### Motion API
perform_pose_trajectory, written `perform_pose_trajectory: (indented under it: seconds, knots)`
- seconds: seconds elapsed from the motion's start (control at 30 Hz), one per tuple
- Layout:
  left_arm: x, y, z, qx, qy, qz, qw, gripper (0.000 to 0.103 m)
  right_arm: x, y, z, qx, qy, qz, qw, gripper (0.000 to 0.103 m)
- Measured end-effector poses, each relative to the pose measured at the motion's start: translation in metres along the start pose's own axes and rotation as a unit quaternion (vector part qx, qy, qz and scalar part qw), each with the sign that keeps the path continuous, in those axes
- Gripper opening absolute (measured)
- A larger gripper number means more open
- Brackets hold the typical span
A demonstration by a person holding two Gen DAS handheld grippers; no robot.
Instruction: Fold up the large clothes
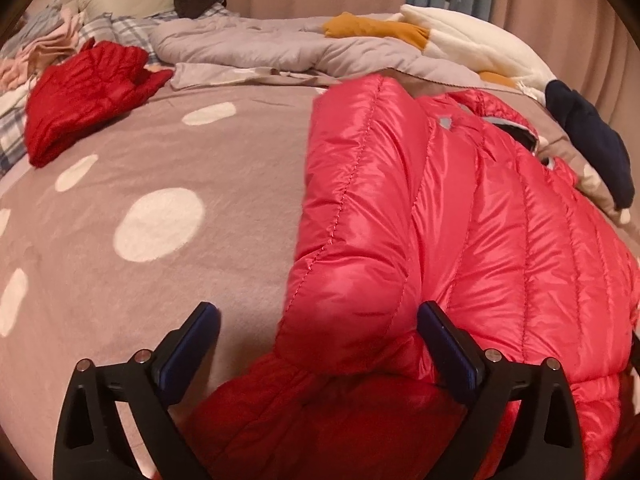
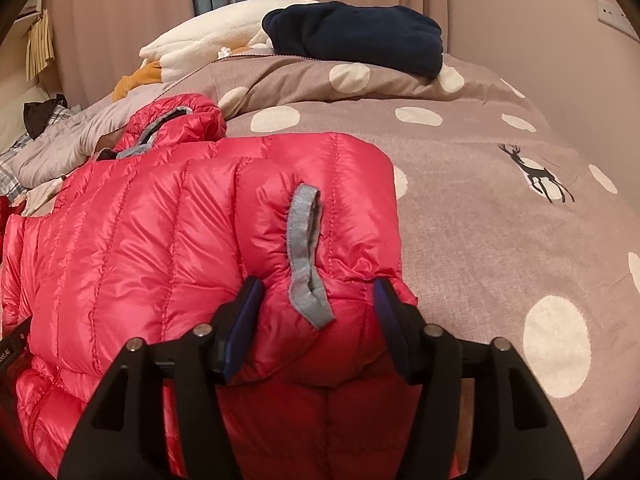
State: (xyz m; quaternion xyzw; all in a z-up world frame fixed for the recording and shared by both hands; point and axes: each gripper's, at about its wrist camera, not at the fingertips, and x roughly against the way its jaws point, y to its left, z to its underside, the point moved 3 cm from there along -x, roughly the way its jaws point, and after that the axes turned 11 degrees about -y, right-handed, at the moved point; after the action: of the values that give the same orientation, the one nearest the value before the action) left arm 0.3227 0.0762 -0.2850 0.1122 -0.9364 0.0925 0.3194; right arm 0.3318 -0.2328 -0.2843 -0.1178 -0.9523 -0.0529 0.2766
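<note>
A shiny red down jacket (image 1: 440,220) lies on the spotted bed cover (image 1: 160,280), its side folded in over the body. My left gripper (image 1: 316,312) stands wide open over the jacket's near left edge; the folded sleeve lies between its fingers, against the right pad (image 1: 452,352) and well apart from the left one. In the right wrist view the jacket (image 2: 160,240) shows a folded sleeve end with a grey trim loop (image 2: 304,248). My right gripper (image 2: 318,284) straddles that puffy end, open, and the fabric fills the gap uncrushed.
A folded dark red garment (image 1: 88,96) sits at the far left near a pile of clothes (image 1: 40,48). A grey quilt (image 1: 240,44), a mustard garment (image 1: 376,30) and white fleece (image 1: 472,40) lie at the back. A navy garment (image 2: 356,40) rests on the raised cover.
</note>
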Motion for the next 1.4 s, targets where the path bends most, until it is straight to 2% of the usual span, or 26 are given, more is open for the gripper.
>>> perform_pose_trajectory:
  seconds: [0.03,0.1,0.13,0.2,0.27,0.33,0.37,0.4,0.47,0.57,0.73,0.8,0.87,0.93,1.1,1.13,1.17,1.2,1.23,1.3,1.4]
  knots:
    - [0.008,0.003,-0.005,-0.01,-0.003,-0.011,0.9999,0.095,0.002,-0.001,-0.003,-0.002,0.004,-0.005,1.0,0.068]
    - [0.024,0.007,-0.017,-0.024,-0.021,-0.017,0.9993,0.084,0.007,-0.001,-0.009,-0.01,0.017,-0.01,1.0,0.081]
    - [0.036,0.011,-0.028,-0.025,-0.039,-0.014,0.9988,0.077,0.01,-0.001,-0.014,-0.019,0.028,-0.012,0.999,0.083]
    - [0.056,0.023,-0.047,-0.002,-0.076,-0.012,0.997,0.075,0.014,0.006,-0.031,-0.024,0.05,-0.01,0.998,0.084]
    - [0.073,0.04,-0.069,0.034,-0.1,-0.01,0.9944,0.075,0.022,0.018,-0.053,-0.026,0.038,-0.03,0.998,0.084]
    - [0.079,0.053,-0.083,0.057,-0.107,0.001,0.9926,0.074,0.03,0.037,-0.082,-0.032,0.008,-0.078,0.996,0.092]
    - [0.08,0.057,-0.087,0.063,-0.111,0.002,0.9918,0.073,0.03,0.045,-0.094,-0.036,0.0,-0.09,0.995,0.102]
    - [0.08,0.063,-0.089,0.065,-0.118,-0.003,0.9909,0.071,0.027,0.053,-0.105,-0.041,-0.006,-0.098,0.994,0.103]
    - [0.072,0.069,-0.091,0.058,-0.125,-0.032,0.9899,0.061,0.008,0.07,-0.126,-0.051,-0.01,-0.11,0.993,0.103]
    - [0.054,0.078,-0.086,0.047,-0.105,-0.053,0.9919,0.054,-0.031,0.091,-0.143,-0.065,0.011,-0.113,0.991,0.102]
    - [0.03,0.102,-0.075,0.055,-0.094,-0.074,0.9913,0.053,-0.088,0.121,-0.165,-0.037,0.018,-0.087,0.995,0.099]
    - [0.019,0.108,-0.076,0.059,-0.09,-0.058,0.9925,0.053,-0.109,0.13,-0.169,-0.022,0.019,-0.09,0.996,0.099]
    - [0.009,0.108,-0.077,0.062,-0.086,-0.034,0.9937,0.053,-0.128,0.134,-0.171,-0.03,0.029,-0.088,0.995,0.099]
    - [0.0,0.107,-0.076,0.057,-0.088,-0.026,0.9941,0.053,-0.151,0.142,-0.169,-0.042,0.044,-0.102,0.993,0.096]
    - [-0.015,0.123,-0.07,0.074,-0.086,-0.059,0.9918,0.053,-0.201,0.147,-0.156,-0.095,0.085,-0.1,0.987,0.091]
    - [-0.018,0.127,-0.07,0.079,-0.082,-0.057,0.9918,0.053,-0.213,0.146,-0.151,-0.114,0.1,-0.101,0.983,0.09]
    - [-0.021,0.131,-0.069,0.084,-0.08,-0.056,0.9916,0.053,-0.221,0.144,-0.147,-0.128,0.106,-0.097,0.981,0.083]
    - [-0.022,0.135,-0.067,0.089,-0.078,-0.057,0.9913,0.053,-0.228,0.142,-0.144,-0.142,0.108,-0.097,0.979,0.07]
    - [-0.023,0.137,-0.066,0.091,-0.078,-0.059,0.9911,0.053,-0.23,0.141,-0.141,-0.149,0.107,-0.098,0.978,0.063]
    - [-0.024,0.142,-0.063,0.09,-0.074,-0.07,0.9908,0.053,-0.226,0.14,-0.143,-0.155,0.096,-0.085,0.98,0.018]
    - [-0.021,0.143,-0.067,0.095,-0.066,-0.078,0.9903,0.053,-0.192,0.144,-0.164,-0.138,0.042,-0.109,0.983,0.015]
